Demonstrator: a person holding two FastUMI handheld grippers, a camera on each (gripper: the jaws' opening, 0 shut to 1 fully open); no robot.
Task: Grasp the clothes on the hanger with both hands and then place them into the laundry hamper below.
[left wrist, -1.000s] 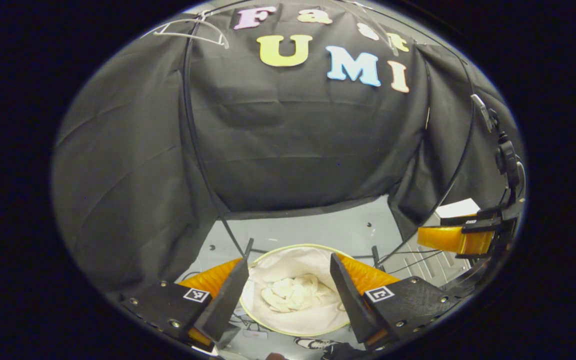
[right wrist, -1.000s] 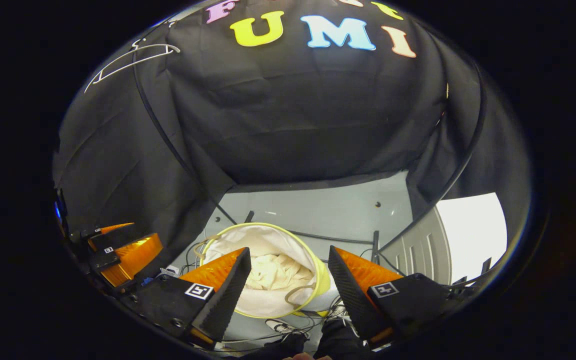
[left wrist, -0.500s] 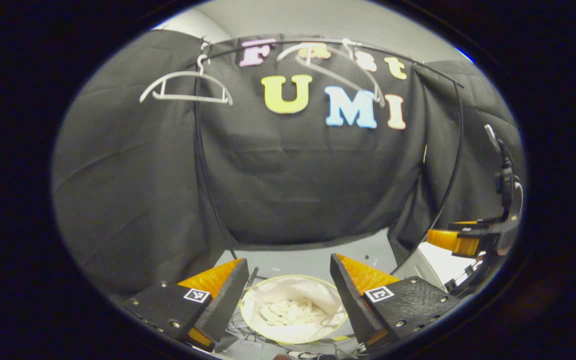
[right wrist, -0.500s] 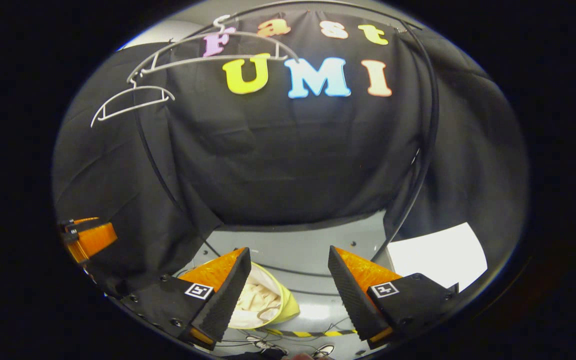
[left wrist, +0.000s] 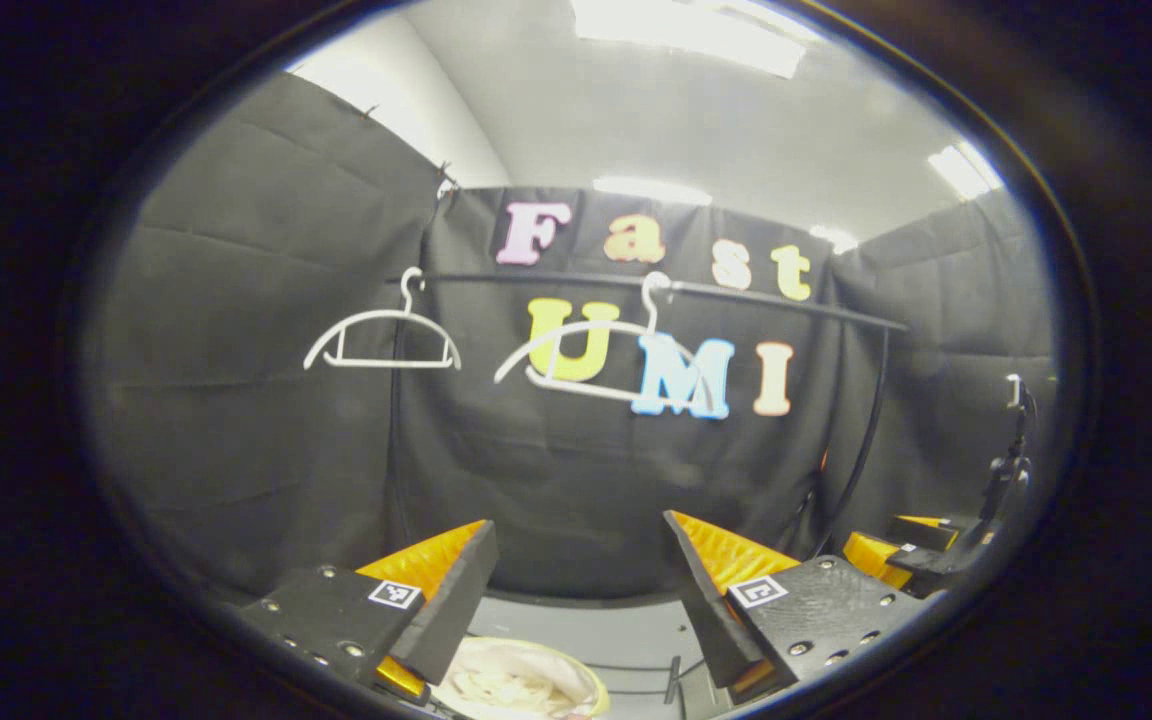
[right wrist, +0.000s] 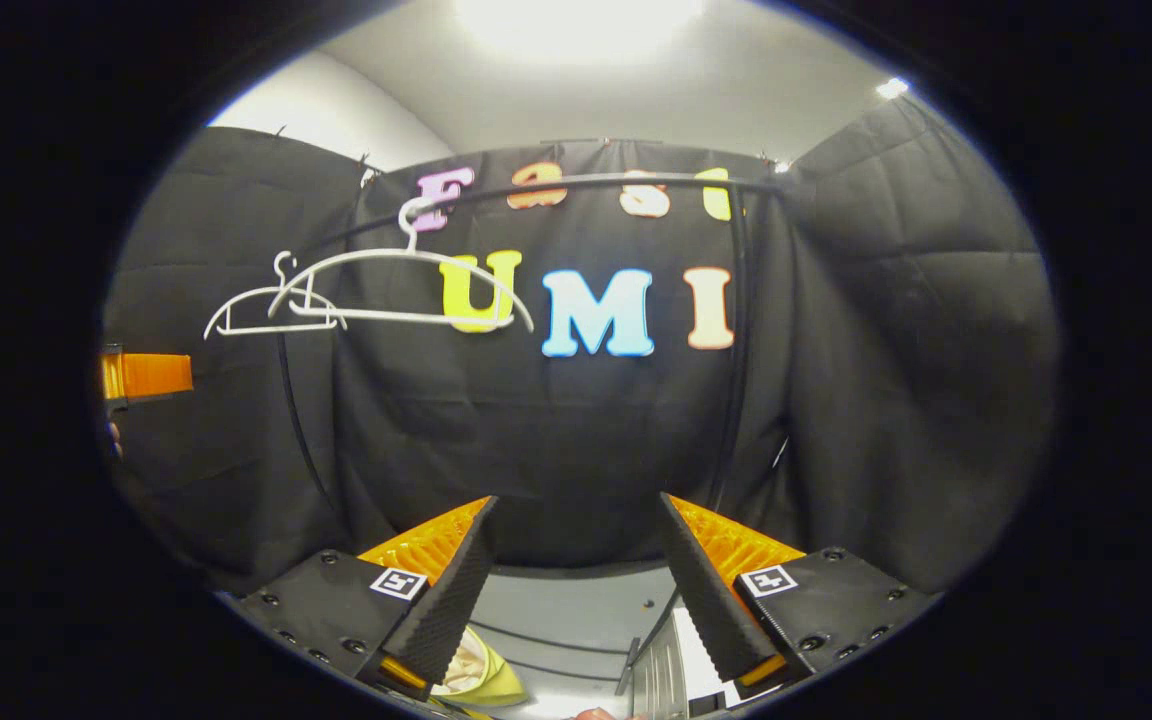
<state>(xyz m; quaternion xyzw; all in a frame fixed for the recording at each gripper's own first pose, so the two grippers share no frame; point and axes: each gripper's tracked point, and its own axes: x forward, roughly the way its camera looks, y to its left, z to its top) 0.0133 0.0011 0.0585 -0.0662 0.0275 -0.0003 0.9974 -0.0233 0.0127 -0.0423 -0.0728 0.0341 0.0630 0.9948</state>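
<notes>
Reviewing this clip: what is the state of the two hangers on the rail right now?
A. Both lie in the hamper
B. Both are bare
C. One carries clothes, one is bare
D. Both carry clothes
B: in the left gripper view the left hanger and the right hanger hang bare on the rail, and pale cloth lies in the hamper below.

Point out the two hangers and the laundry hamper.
Left hanger (left wrist: 382, 338), left gripper view: on its shoulder arch.
Right hanger (left wrist: 604, 362), left gripper view: on its shoulder arch.
Laundry hamper (left wrist: 591, 690), left gripper view: on its rim.
</notes>
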